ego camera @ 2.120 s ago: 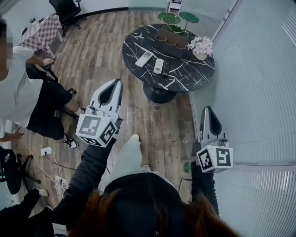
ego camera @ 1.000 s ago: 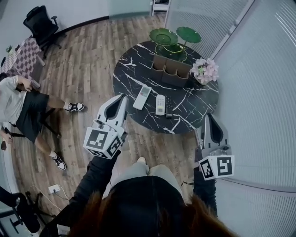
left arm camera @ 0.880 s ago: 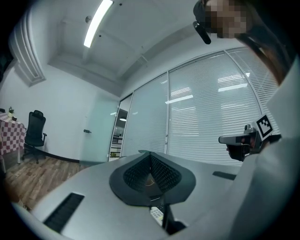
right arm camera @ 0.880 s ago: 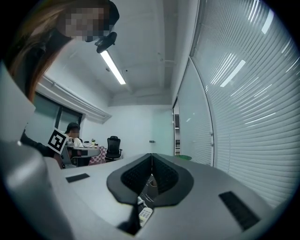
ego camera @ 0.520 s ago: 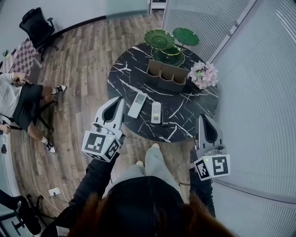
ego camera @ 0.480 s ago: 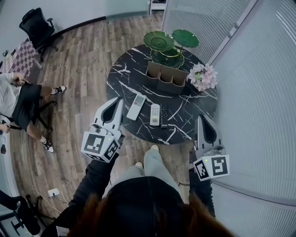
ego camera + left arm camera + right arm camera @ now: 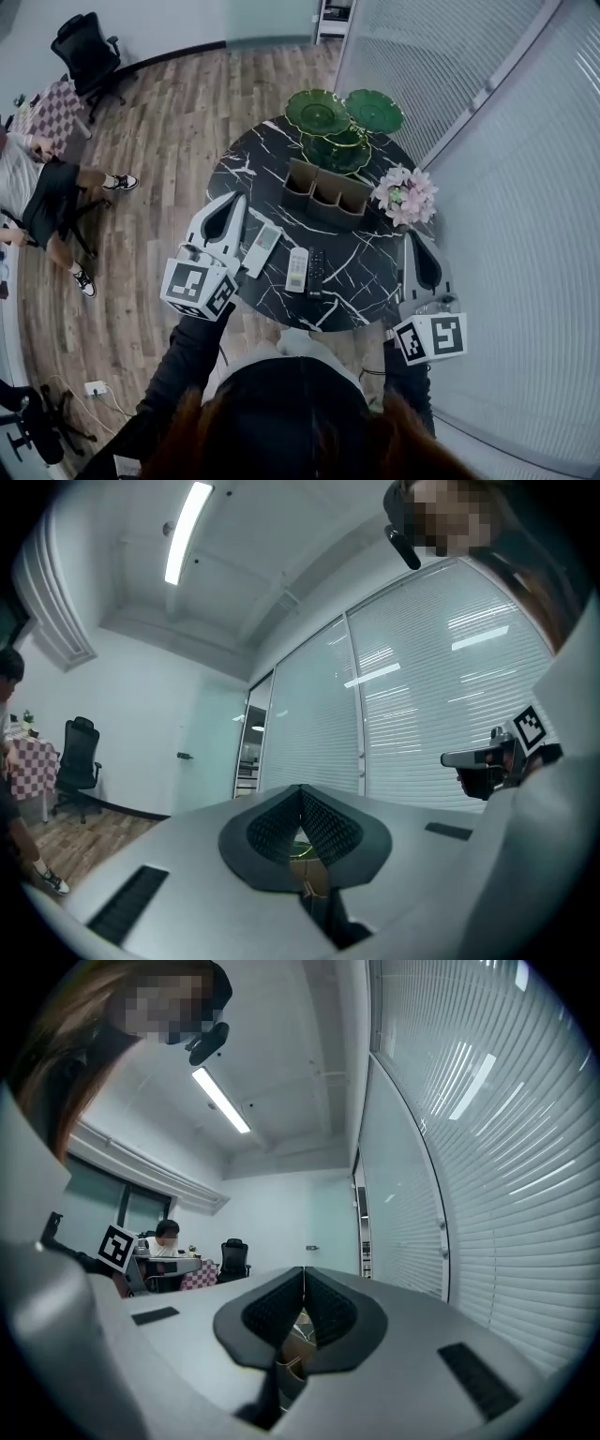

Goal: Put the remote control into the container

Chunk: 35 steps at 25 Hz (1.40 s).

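In the head view a round black marble table (image 7: 375, 267) holds a white remote (image 7: 297, 269), a black remote (image 7: 316, 272) beside it, and a second white remote (image 7: 263, 249) further left. Behind them stands a brown container (image 7: 325, 194) with open compartments. My left gripper (image 7: 231, 202) is shut and empty, its tip over the table's left edge next to the left white remote. My right gripper (image 7: 419, 238) is shut and empty at the table's right edge. In the gripper views the left gripper (image 7: 302, 790) and the right gripper (image 7: 304, 1272) show their jaws closed together.
Green lotus-leaf dishes (image 7: 319, 112) and pink flowers (image 7: 403, 195) sit at the table's back. A wall of blinds (image 7: 525, 187) runs close along the right. A seated person (image 7: 47, 187), an office chair (image 7: 89, 47) and a power strip (image 7: 94, 387) are on the wooden floor to the left.
The table has drawn nearer in the head view. Both grippers have moved forward with the person; their tips now reach the table's edges. Both stay shut.
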Motion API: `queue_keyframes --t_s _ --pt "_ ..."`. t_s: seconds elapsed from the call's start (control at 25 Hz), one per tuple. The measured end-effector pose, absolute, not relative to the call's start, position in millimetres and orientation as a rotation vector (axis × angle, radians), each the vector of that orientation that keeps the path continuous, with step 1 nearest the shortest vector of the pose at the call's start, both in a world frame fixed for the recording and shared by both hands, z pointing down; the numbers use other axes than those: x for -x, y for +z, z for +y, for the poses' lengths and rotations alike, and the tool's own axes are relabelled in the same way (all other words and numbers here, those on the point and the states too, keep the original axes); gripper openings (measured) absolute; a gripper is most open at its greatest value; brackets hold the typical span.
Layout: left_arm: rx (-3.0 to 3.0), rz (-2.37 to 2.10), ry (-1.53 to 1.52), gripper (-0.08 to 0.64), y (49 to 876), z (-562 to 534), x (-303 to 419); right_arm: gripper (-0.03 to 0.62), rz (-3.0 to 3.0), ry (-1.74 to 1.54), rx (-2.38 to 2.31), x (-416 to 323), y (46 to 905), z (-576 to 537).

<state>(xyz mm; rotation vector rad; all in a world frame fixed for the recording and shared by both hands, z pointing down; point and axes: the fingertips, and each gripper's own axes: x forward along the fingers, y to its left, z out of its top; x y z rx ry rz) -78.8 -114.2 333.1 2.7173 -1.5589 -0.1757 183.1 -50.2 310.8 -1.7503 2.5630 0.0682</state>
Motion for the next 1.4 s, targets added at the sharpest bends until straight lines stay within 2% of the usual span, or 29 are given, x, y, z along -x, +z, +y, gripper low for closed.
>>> queue_keyframes --t_s 0.48,0.92,1.16,1.4 --pt "-2.727 -1.599 -0.203 0.005 319.4 -154.4 69.5 0.015 2.547 0.07 1.766 -210.4 307.8 -83.6" --pt "-2.804 -1.451 -0.2 0.005 326.7 -172.9 63.1 0.015 2.462 -0.091 1.906 -202.8 321.6 -102.0" --pt "-2.814 -1.427 -0.227 0.005 327.6 -182.9 72.3 0.015 2.49 -0.247 1.934 -179.8 364.8 -111.8" --pt "-2.803 -1.444 -0.234 0.005 324.7 -187.0 82.3 0.015 2.576 -0.473 1.995 -161.8 455.2 -120.0"
